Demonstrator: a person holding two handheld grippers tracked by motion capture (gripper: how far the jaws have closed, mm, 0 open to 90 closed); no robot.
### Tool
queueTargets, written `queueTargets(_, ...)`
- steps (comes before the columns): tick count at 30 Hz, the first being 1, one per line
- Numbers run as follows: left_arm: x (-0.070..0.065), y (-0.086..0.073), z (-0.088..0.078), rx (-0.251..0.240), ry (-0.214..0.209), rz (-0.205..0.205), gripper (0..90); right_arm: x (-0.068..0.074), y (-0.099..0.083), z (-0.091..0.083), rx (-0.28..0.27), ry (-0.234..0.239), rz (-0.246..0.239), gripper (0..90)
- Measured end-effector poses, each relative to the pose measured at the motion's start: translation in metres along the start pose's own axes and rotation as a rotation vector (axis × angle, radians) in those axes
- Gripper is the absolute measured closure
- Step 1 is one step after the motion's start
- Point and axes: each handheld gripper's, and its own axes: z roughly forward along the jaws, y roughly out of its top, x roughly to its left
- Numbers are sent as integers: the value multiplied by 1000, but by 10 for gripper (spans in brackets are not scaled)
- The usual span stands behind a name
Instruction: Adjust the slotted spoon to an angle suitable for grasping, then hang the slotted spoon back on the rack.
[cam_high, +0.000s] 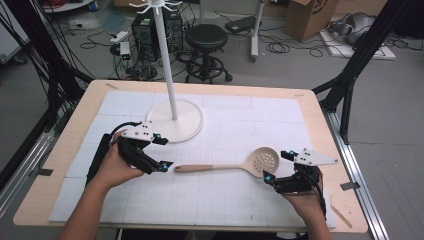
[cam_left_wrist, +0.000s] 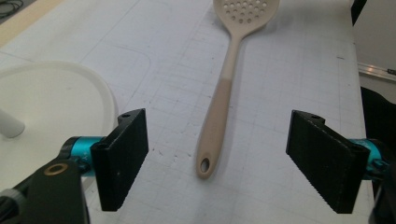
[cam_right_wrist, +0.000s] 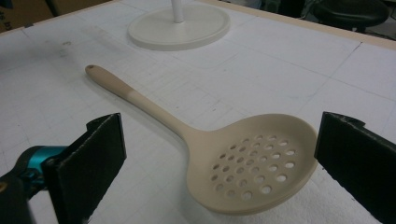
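On surface: skimmer (cam_high: 235, 165) lies flat near stand (cam_high: 174, 120).
Left tool (cam_high: 164, 152): agape at handle.
Right tool (cam_high: 277, 166): agape at bowl.
Next: likely close on skimmer.

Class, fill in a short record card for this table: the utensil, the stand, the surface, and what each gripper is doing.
utensil: beige slotted spoon, lying flat, bowl toward the person's right
stand: white hook stand, round base on the mat behind the spoon
surface: white gridded mat on a wooden table
left gripper: open, at the handle end, holding nothing
right gripper: open, at the bowl end, holding nothing
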Motion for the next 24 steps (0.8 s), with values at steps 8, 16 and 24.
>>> queueTargets(8, 3, -9, -5, -39, 21, -13, 118, 0, 0, -1, -1, -1, -7, 11)
queueTargets(16, 5, -9, -4, -80, 15, -15, 51, -2, -3, -4, 2, -5, 4, 11)
queueTargets(24, 3, -9, -6, -90, 28, -8, 17, 2, 4, -2, -10, 7, -15, 11)
